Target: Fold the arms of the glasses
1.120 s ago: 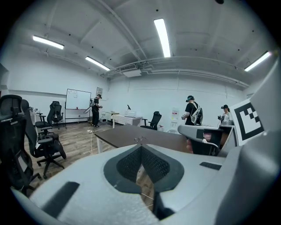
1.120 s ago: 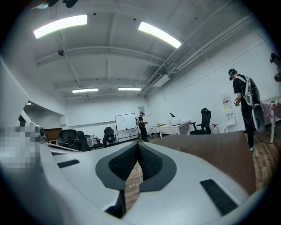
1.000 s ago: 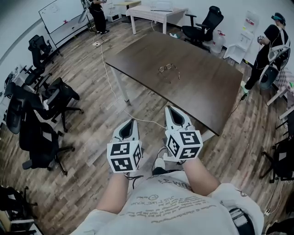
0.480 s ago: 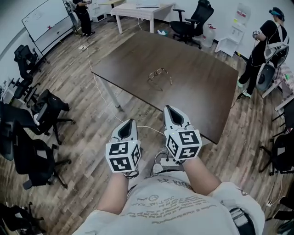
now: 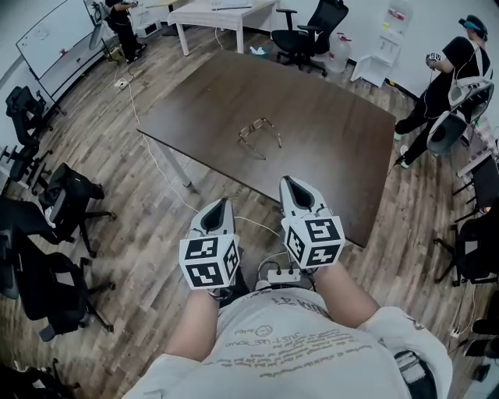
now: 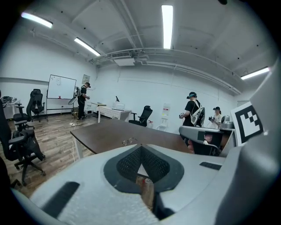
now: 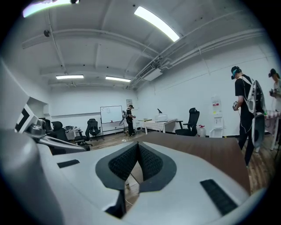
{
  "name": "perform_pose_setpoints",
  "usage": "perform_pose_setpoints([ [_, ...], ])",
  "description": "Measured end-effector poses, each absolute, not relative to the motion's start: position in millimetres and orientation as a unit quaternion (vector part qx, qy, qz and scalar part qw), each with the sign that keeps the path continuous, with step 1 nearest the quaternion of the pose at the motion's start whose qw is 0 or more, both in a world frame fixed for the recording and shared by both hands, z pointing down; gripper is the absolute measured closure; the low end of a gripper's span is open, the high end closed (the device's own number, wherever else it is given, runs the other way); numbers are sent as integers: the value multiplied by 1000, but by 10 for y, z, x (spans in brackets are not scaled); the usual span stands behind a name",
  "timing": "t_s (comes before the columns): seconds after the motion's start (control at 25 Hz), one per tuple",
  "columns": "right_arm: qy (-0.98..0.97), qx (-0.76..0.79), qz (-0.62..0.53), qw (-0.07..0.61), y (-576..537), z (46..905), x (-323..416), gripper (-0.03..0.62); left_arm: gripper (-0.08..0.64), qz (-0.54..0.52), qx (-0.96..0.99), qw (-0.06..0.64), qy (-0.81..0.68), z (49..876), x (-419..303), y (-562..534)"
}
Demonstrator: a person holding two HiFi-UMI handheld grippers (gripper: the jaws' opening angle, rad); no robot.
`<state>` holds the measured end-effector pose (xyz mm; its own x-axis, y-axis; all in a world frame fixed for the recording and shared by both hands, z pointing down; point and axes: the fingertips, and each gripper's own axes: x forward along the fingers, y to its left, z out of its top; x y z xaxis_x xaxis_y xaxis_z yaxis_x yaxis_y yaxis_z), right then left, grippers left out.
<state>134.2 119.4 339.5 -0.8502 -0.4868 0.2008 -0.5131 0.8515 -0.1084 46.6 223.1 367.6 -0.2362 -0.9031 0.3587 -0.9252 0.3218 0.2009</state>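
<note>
A pair of thin-framed glasses [image 5: 259, 134] lies with its arms spread on the dark brown table [image 5: 327, 148], near the table's middle. Both grippers hang over the wooden floor, short of the table's near edge and well apart from the glasses. My left gripper [image 5: 219, 205] is shut with nothing in it; its own view shows the glasses [image 6: 130, 141] small, just above the closed jaws of the left gripper [image 6: 141, 147]. My right gripper [image 5: 289, 182] is shut and empty too. In the right gripper view the closed right gripper [image 7: 137, 145] points across the table [image 7: 206, 151]; the glasses are not in that view.
Black office chairs [image 5: 66, 195] stand at the left, another chair [image 5: 312, 31] beyond the table. A white cable [image 5: 156, 148] runs over the floor to a power strip [image 5: 284, 275] by my feet. A person [image 5: 444, 78] stands at the right. A white desk [image 5: 218, 12] and whiteboard [image 5: 51, 35] sit at the back.
The table and glasses have drawn nearer and shifted left in the head view as I walked forward. Both grippers stay shut in the same pose in front of me.
</note>
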Motion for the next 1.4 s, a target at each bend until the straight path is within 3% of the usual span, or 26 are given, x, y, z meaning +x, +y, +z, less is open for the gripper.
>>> perform_pose_setpoints([
  [0.32, -941, 315, 92, 80, 540, 3561, 985, 578, 546, 49, 623, 199, -755, 3795, -48, 1526],
  [0.76, -923, 361, 99, 91, -361, 3718, -40, 577, 546, 73, 669, 220, -706, 3997, -1098, 455],
  [1.4, -864, 471, 145, 103, -1432, 3938, -447, 577, 546, 155, 758, 245, -584, 4420, -1730, -1007],
])
